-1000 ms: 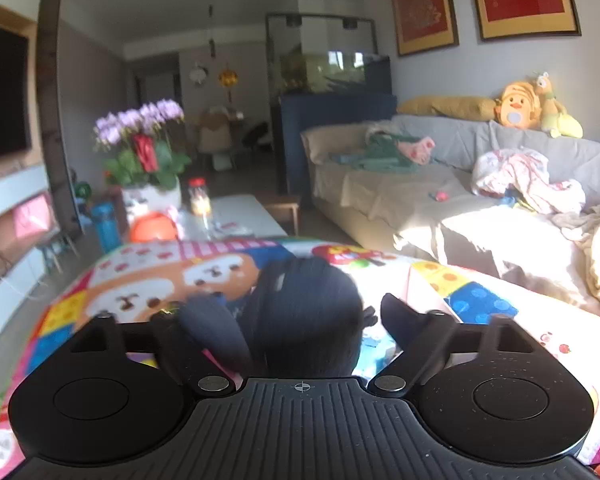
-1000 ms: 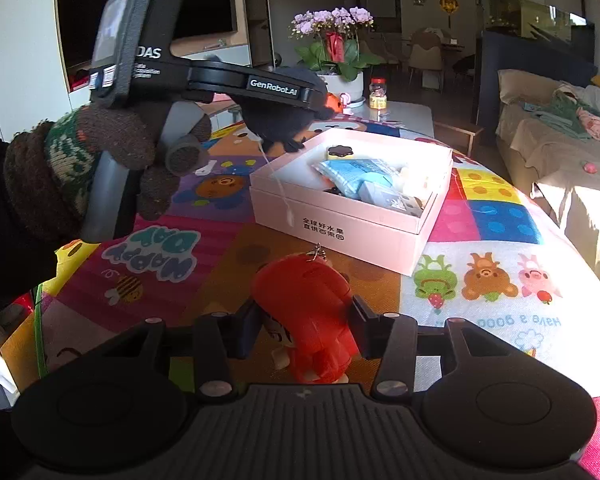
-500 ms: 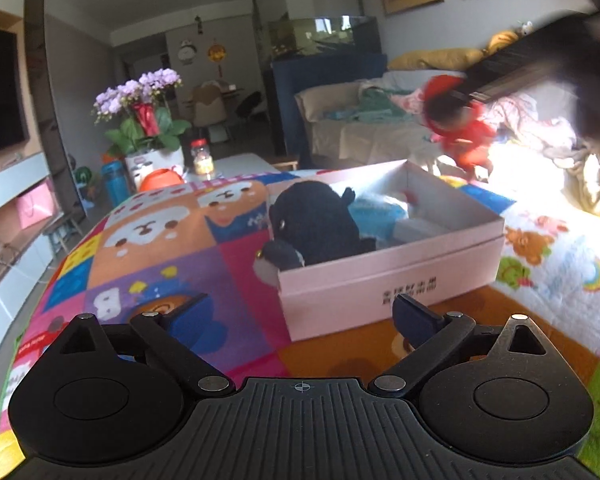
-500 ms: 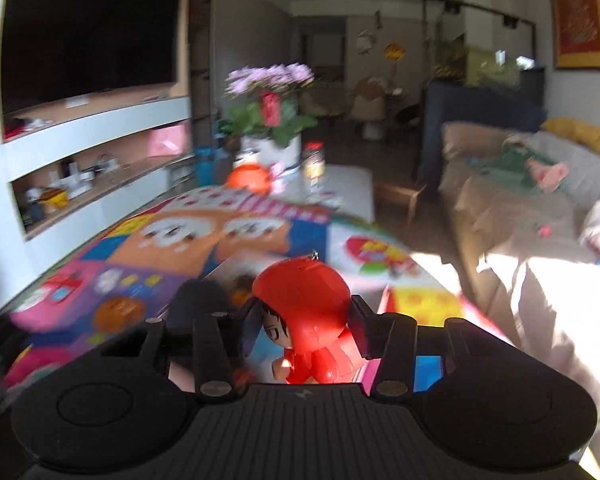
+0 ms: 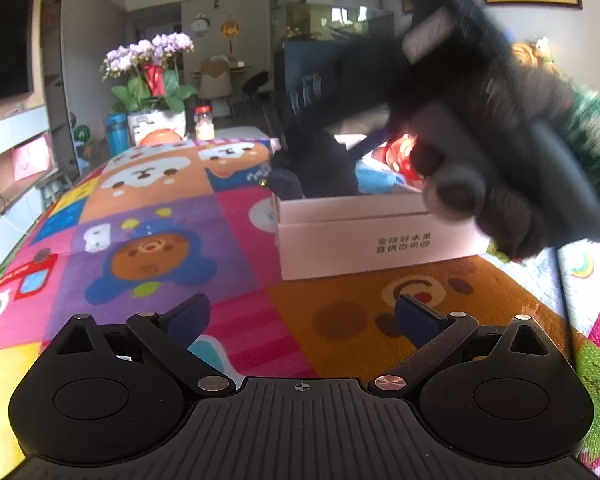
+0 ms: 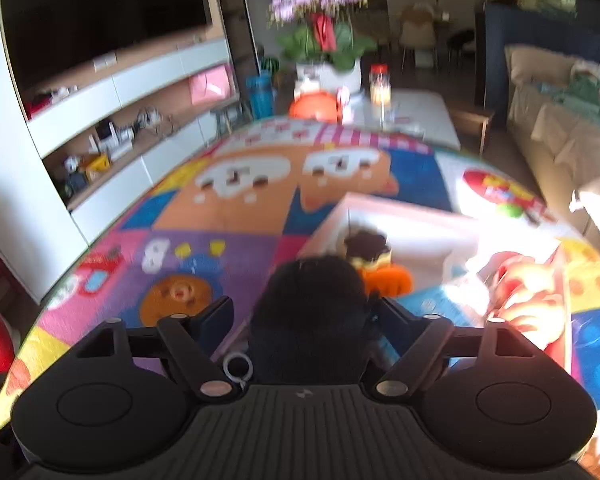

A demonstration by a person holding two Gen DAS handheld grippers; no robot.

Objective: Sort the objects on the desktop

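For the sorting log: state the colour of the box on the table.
Pale pink box, clearest in the left wrist view.

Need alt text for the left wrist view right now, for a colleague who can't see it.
The left tongs are open and empty above a colourful cartoon play mat. Ahead, a gloved hand holds the blurred right tongs over a pale pink box containing a black plush toy and a red figurine.

The left gripper (image 5: 300, 314) was held low, its jaws opening wide with nothing between; the right gripper (image 6: 304, 312), gripped by a gloved hand (image 5: 500, 184), was tilted downward, jaws opening.
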